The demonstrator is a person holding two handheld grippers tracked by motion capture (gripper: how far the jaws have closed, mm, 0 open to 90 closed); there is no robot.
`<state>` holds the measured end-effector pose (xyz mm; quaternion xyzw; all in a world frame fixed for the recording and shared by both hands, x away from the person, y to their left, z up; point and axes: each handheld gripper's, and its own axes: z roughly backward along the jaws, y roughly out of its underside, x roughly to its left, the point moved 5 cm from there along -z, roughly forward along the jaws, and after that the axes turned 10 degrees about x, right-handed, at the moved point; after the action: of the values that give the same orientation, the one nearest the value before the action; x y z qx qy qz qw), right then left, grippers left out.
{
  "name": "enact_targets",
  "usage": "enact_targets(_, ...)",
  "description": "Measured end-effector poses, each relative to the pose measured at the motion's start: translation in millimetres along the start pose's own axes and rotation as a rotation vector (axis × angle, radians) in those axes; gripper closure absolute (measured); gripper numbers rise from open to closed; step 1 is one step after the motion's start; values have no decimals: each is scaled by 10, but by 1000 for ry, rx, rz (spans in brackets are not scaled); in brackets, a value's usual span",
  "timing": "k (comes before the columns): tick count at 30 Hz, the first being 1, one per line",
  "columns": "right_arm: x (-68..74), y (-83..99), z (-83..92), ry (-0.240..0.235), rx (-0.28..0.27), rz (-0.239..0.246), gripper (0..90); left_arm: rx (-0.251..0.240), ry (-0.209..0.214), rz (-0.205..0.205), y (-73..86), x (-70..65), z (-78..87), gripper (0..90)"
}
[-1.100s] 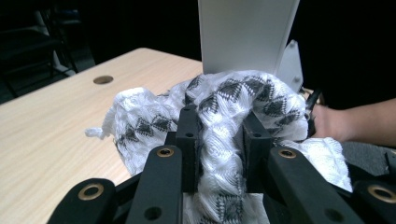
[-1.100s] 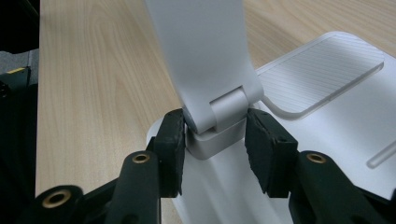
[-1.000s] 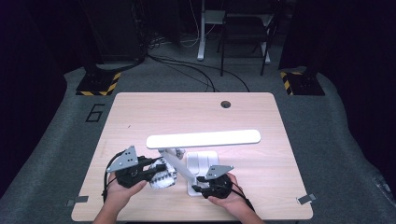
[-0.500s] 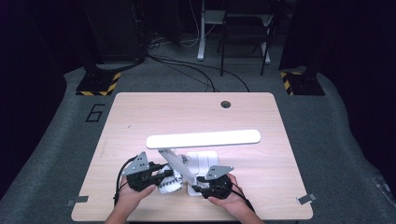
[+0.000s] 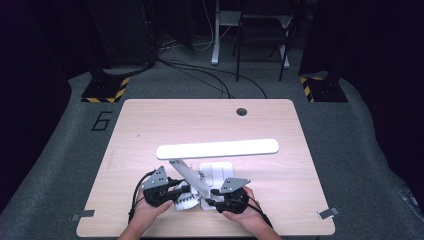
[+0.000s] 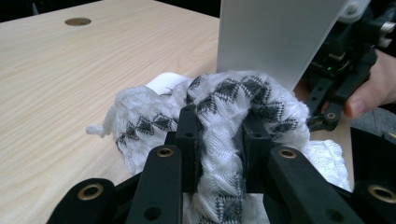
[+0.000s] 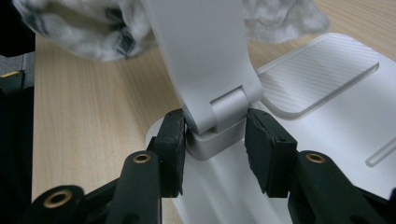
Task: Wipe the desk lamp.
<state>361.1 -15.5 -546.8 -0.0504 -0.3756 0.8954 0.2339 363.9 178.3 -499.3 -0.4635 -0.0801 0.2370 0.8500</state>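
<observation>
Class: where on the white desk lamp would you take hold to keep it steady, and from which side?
Grip the hinge block where the arm meets the base, coming level from the table's near edge. Its flat, parallel sides probably suit two pads; the right tool already straddles it.

The left gripper, clamped on the white-and-black knitted cloth, is being shifted in from the left toward the lamp's slanted arm and lowered toward the table. The cloth is being carried along in its fingers, so that the bunched fabric ahead of the fingertips is now being brought just beside the arm, close to the right gripper.
</observation>
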Motion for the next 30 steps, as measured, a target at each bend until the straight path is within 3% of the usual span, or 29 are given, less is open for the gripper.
enact_targets(14, 5, 1, -1, 4, 0, -1, 588, 66, 7, 5, 134, -51, -232, 746)
enact_targets(16, 7, 0, -1, 3, 0, 0, 588, 89, 10, -14, 152, -50, -246, 747)
enact_targets(18, 6, 1, -1, 6, 1, 1, 588, 78, 10, 2, 158, -59, -270, 748)
enact_targets(24, 7, -1, -3, 16, -4, 2, 588, 118, 18, -17, 213, -77, -346, 749)
enact_targets(30, 9, 0, -4, 19, -4, 2, 588, 121, 15, -15, 234, -78, -393, 750)
